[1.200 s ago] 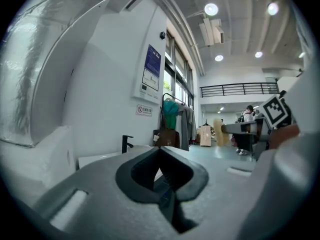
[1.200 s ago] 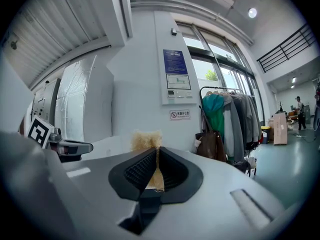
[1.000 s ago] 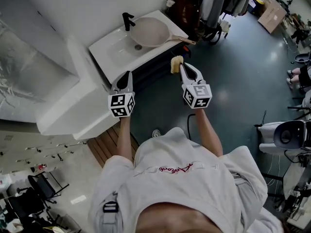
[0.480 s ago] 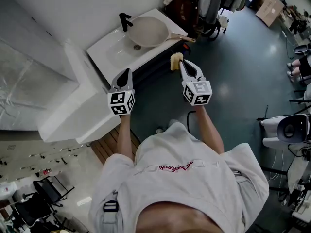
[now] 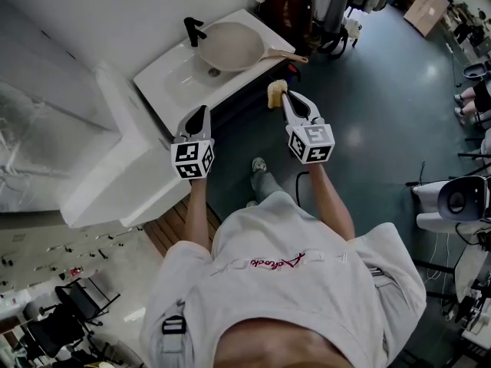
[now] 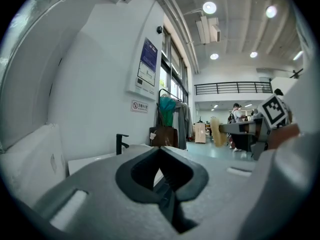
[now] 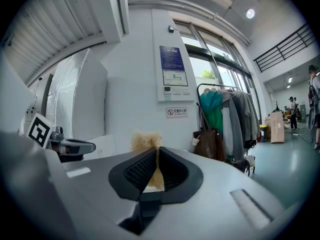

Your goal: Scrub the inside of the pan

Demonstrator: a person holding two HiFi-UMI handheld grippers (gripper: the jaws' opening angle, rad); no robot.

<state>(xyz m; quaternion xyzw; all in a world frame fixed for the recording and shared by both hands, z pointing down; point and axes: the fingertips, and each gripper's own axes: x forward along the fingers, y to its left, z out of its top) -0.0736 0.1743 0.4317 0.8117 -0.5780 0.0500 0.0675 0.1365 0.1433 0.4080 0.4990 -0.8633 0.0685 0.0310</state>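
Pan lies in the white sink, upper centre of the head view, handle pointing right, black tap just left of it. Right gripper sits centre frame, well short of the pan, jaws clamped on a yellow sponge. Left gripper is at centre left over the sink's front edge, jaws pressed together, nothing between them.

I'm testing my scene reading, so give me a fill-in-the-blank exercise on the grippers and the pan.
1. The right gripper is shut on a yellow ____.
2. The pan lies in the white ____.
3. The left gripper is shut and holds ____.
Missing words: sponge; sink; nothing.
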